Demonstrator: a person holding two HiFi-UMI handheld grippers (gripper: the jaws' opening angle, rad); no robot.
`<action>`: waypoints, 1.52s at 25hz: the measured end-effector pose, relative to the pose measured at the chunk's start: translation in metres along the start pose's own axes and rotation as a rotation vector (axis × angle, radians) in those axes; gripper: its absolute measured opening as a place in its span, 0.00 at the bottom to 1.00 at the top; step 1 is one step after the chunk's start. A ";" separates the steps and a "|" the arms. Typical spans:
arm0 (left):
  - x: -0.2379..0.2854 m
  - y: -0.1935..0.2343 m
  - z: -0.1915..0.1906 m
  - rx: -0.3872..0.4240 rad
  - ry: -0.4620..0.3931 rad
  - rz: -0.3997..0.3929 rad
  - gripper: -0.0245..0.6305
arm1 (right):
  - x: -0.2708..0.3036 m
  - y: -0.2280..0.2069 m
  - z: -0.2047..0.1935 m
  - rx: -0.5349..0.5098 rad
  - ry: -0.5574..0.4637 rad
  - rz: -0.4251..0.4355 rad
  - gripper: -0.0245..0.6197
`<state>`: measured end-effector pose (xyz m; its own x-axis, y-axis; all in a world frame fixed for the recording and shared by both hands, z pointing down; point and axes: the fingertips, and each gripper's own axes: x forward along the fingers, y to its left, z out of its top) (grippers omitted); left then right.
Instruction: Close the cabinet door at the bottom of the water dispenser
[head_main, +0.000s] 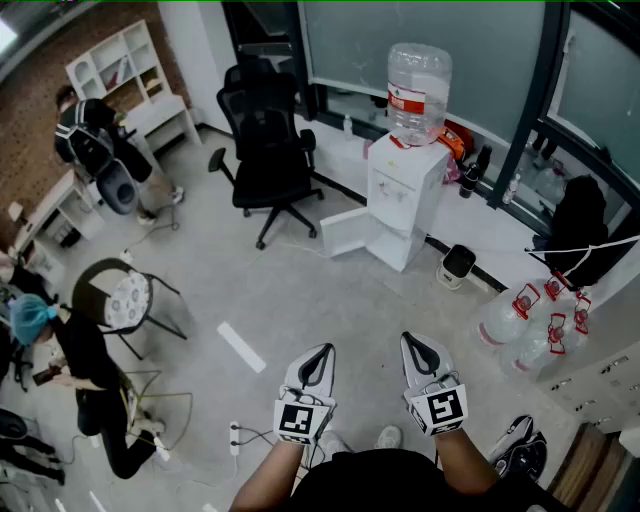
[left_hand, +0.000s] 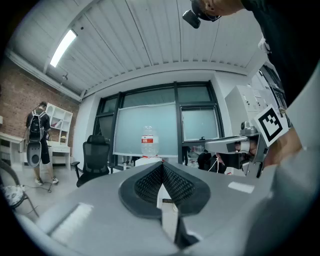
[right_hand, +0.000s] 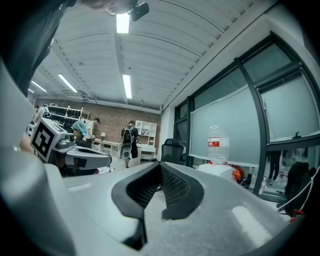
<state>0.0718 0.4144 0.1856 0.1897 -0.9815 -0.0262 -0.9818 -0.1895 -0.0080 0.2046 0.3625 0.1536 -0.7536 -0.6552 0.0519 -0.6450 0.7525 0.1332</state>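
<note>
The left gripper (head_main: 318, 358) and right gripper (head_main: 418, 352) are clenched on nothing, side by side, near the person. Far across the floor, the water dispenser's (head_main: 405, 195) cabinet door (head_main: 350, 232) hangs open leftward.

White water dispenser (head_main: 405, 190) stands by the window wall with a big bottle (head_main: 418, 92) on top, and its bottom cabinet door (head_main: 348, 236) is swung wide open to the left. Black office chair (head_main: 265, 150) is just left of it. Left claw (head_main: 322, 355) and right claw (head_main: 410, 345) sit side by side down low, both pinched together, well apart from the dispenser.
</note>
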 end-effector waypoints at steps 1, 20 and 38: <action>0.000 -0.002 0.002 -0.002 -0.002 0.002 0.07 | -0.001 0.000 -0.002 -0.001 0.002 0.008 0.04; -0.039 0.047 0.001 -0.002 0.006 0.013 0.07 | 0.028 0.058 0.012 0.055 -0.024 0.011 0.04; 0.039 0.091 -0.016 -0.057 0.066 -0.035 0.07 | 0.116 0.023 -0.006 0.056 0.028 0.053 0.04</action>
<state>-0.0104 0.3587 0.2003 0.2253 -0.9735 0.0388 -0.9735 -0.2233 0.0492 0.1031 0.3033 0.1688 -0.7838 -0.6151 0.0853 -0.6107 0.7884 0.0738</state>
